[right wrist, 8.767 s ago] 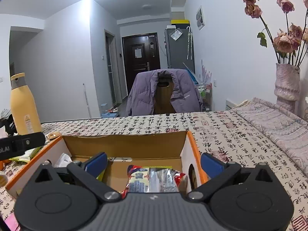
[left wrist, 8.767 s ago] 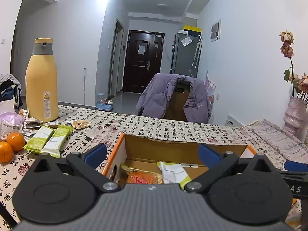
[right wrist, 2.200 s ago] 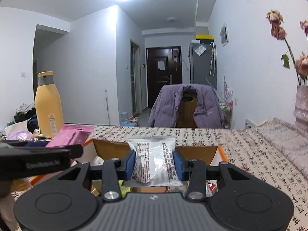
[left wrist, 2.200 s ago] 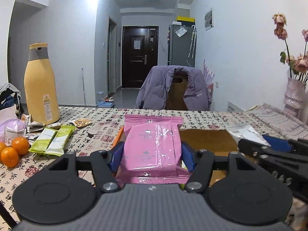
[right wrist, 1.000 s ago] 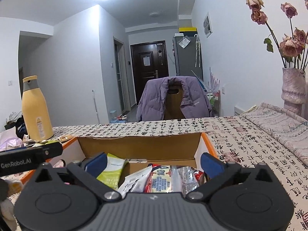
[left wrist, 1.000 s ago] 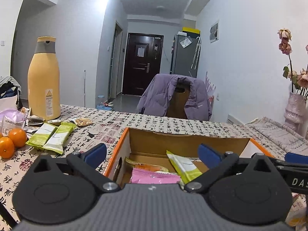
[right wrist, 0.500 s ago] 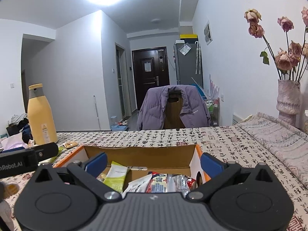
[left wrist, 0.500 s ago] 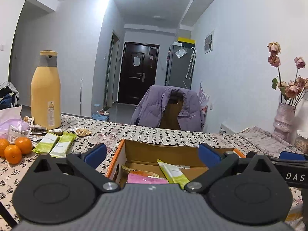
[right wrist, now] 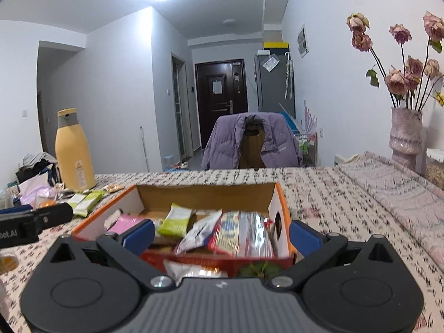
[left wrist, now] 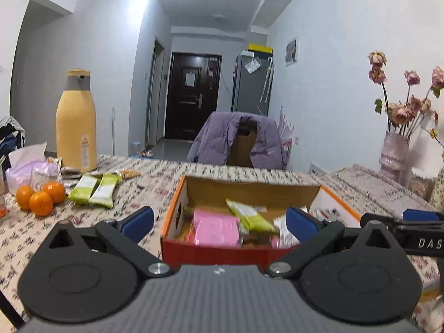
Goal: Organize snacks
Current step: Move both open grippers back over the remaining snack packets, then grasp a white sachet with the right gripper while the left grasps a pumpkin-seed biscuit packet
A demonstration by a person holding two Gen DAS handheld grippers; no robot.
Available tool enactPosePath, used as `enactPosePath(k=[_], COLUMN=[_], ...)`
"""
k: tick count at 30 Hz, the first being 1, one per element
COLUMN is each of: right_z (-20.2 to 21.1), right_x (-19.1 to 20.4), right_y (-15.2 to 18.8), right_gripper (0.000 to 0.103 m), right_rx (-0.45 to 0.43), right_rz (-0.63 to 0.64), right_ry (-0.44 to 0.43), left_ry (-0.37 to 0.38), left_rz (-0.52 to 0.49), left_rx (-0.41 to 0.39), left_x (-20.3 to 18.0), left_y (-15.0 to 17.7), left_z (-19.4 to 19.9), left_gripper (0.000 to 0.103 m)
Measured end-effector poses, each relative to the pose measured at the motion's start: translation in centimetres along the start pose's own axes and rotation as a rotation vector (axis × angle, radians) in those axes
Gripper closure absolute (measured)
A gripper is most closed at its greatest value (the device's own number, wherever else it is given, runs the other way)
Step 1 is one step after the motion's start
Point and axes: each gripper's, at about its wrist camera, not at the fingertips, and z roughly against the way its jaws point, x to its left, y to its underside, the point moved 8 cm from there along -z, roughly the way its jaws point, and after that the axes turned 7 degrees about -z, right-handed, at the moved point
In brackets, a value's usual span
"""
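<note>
Both tongs have drawn back and risen from the box since half a second ago, so more of its inside and its red near wall now shows. The left tongs [left wrist: 219, 220] are spread wide and hold nothing; the right tongs [right wrist: 220, 234] are likewise spread and empty, hanging just above the near edge of the box.

The cardboard box [left wrist: 177, 194], open-topped with an orange rim and plain brown inner walls, sits in the middle of the table [right wrist: 333, 194], which wears a cloth printed with dark lettering. Inside lie the snacks, loosely heaped: a flat pink packet [left wrist: 215, 227] at the left, a glossy green-and-white bar [right wrist: 176, 219] leaning against the pile, and crinkled silver-and-red foil packets [right wrist: 241, 234] at the right. They lie as if dropped in, not lined up.

More snacks wait outside: two green wrapped bars [left wrist: 94, 190] lie side by side on the far left of the table, near three round oranges [left wrist: 40, 195] and a tall, smooth yellow flask [left wrist: 75, 122]. These probably come next. A ribbed pink vase [right wrist: 405, 131] of dried roses stands far right.
</note>
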Motion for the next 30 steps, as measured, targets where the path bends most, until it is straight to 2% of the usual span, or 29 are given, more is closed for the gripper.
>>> enactPosePath(k=[5, 15, 24, 30], right_z=[1.4, 2.1, 1.7, 0.7], right_x=[0.3, -0.1, -1.3, -0.1], right_y=[2.2, 8.6, 10.9, 10.8], right_gripper=[0.0, 0.0, 0.0, 0.0], right_rx=[0.045, 0.203, 0.287, 0.321], right_rz=[0.017, 0.082, 0.1, 0.191], right_ry=[0.002, 0.031, 0.059, 0.042], left_ry=[0.023, 0.084, 0.098, 0.096], left_rz=[-0.012, -0.027, -0.038, -0.03], left_rx=[0.057, 0.175, 0.186, 0.193], left_x=[0.4, 1.0, 1.2, 1.5], left_y=[2.6, 8.1, 8.9, 8.9], left_z=[1.2, 2.5, 3.1, 3.2], left_gripper=[0.0, 0.0, 0.0, 0.0])
